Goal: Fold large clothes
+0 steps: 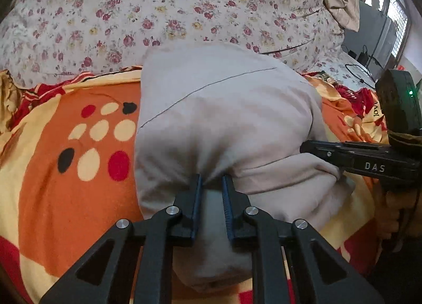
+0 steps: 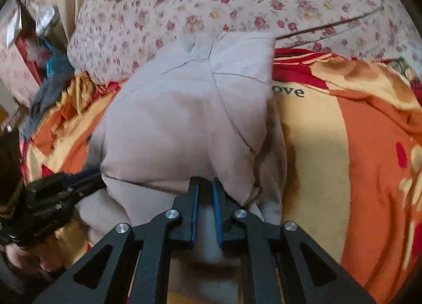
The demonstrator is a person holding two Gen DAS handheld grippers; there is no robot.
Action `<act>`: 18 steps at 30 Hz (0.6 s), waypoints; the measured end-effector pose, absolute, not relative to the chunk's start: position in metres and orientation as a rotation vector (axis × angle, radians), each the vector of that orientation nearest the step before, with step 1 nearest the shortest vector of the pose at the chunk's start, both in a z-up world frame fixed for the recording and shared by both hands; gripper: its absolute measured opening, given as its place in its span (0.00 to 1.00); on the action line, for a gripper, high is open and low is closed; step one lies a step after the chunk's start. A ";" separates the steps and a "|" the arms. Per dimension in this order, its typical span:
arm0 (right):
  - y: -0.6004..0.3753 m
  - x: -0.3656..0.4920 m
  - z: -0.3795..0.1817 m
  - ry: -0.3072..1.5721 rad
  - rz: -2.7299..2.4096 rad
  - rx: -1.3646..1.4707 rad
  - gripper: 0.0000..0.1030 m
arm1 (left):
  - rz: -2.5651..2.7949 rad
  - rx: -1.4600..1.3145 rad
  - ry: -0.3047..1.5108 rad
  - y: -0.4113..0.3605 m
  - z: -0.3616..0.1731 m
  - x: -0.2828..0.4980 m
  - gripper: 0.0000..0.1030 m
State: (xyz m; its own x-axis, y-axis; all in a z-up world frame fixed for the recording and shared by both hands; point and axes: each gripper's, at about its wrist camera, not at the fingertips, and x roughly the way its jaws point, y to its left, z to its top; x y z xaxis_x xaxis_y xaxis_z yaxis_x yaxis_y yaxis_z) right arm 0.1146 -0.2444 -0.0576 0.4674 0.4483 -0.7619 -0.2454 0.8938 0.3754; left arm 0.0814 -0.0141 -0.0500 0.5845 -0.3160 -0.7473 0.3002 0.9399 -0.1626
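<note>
Your left gripper and right gripper each clamp the soft, pale grey folded garment on the orange patterned blanket; a floral quilt bulges beyond.

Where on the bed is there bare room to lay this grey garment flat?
Free: orange sheet left of the grey garment, up to the floral quilt; also the orange stretch on its right. Crowded: near edge, where left gripper and right gripper clamp it.

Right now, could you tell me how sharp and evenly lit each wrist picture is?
Left wrist view: mostly sharp, fisheye bending at the edges, and the window blown out bright. Right wrist view: motion-blurred, worst on the floral quilt, with a shadow on the orange blanket beside the beige garment.
</note>
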 end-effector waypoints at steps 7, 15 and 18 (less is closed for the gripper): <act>-0.252 0.108 -0.054 1.000 0.438 0.259 0.14 | -0.389 -0.109 0.860 -0.004 -0.051 0.079 0.07; -0.260 0.070 -0.004 0.801 0.337 0.130 0.19 | -0.392 -0.105 0.809 -0.008 -0.035 0.068 0.32; -0.271 0.040 0.011 0.738 0.213 0.112 0.48 | -0.346 -0.118 0.809 -0.010 -0.029 0.052 0.57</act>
